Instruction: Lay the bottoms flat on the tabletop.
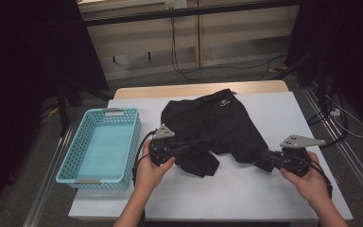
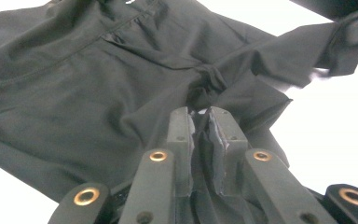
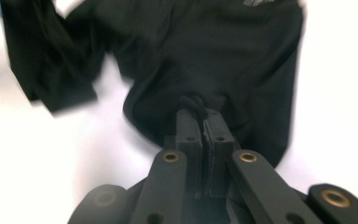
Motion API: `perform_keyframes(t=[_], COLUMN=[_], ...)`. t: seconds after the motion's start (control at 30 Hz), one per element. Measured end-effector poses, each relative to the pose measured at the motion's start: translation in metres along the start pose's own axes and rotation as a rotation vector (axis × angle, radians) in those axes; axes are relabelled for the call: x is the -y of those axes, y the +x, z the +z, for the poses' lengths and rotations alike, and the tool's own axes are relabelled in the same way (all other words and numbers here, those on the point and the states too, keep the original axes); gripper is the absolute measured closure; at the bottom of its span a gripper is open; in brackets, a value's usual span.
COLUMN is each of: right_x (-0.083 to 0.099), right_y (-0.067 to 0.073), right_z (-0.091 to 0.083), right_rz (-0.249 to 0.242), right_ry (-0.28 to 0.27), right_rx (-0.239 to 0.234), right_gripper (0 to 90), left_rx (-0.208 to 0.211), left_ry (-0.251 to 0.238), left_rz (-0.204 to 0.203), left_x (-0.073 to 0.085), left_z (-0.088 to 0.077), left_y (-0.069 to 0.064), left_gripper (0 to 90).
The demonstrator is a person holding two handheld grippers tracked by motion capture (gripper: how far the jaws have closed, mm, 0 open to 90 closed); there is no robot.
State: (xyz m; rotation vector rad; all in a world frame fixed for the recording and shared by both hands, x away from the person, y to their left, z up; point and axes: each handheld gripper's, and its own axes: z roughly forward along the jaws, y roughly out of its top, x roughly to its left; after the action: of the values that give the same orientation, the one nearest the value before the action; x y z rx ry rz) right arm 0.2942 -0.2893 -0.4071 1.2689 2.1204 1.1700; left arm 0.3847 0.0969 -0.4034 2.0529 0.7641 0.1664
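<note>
- So the setup is a white table [image 1: 264, 189] sitting on a grey carpeted floor, with cables trailing along the wall at the back.
- A black pair of shorts [image 1: 217, 123] is lying spread across the middle of the table, small white logo near the far edge.
- The left gripper [image 1: 182, 150] is sitting at the near-left corner of the shorts, jaws pinching a bunched fold of the black fabric; you can see the cloth squeezed between them in the left gripper view [image 2: 204, 135].
- The right gripper [image 1: 263, 158] is at the near-right edge, and its jaws are clamping a little wad of the same fabric too [image 3: 204, 123]. That view is blurring a bit.
- A turquoise plastic basket [image 1: 71, 163] is standing at the table's left edge, just beside the shorts but not touching them.
</note>
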Motion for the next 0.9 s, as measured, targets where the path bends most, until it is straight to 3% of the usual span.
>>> perform_keyframes(t=[0.17,0.27,0.37,0.5,0.6,0.73,0.8,0.9], right_x=[0.006,0.015,0.020,0.019,0.015,0.013,0.015,0.020], right_y=[-0.019,-0.029,-0.034,-0.033,-0.025,-0.007,0.005,0.023], right_z=[-0.007,0.000,0.007,0.009,0.005,-0.002,0.000,0.015], right_rz=[0.079,0.106,0.097,0.096,0.079,0.033,0.012,-0.058], right_ry=[-0.043,-0.019,0.010,0.001,-0.017,-0.029,-0.003,0.061], right_rx=[0.026,0.058,0.135,0.175,0.148,0.078,0.028,-0.026], right_gripper=[86.2,82.8,76.5,65.4,60.0,54.4,52.5,54.9], left_rx=[0.002,0.001,-0.015,-0.009,-0.001,-0.003,-0.006,-0.005], left_ry=[0.002,-0.008,-0.035,-0.043,-0.035,-0.022,-0.017,-0.014], left_rz=[0.012,0.017,0.022,0.017,0.014,0.032,0.037,0.034], left_x=[-0.002,-0.004,-0.005,-0.006,-0.007,-0.009,-0.010,-0.009], left_z=[0.003,0.002,0.001,0.001,0.003,0.008,0.009,0.011], left_y=[-0.002,-0.005,-0.007,-0.007,-0.008,-0.013,-0.015,-0.016], left_gripper=[79.3,77.4,63.3,45.7,35.3,28.6,26.7,25.7])
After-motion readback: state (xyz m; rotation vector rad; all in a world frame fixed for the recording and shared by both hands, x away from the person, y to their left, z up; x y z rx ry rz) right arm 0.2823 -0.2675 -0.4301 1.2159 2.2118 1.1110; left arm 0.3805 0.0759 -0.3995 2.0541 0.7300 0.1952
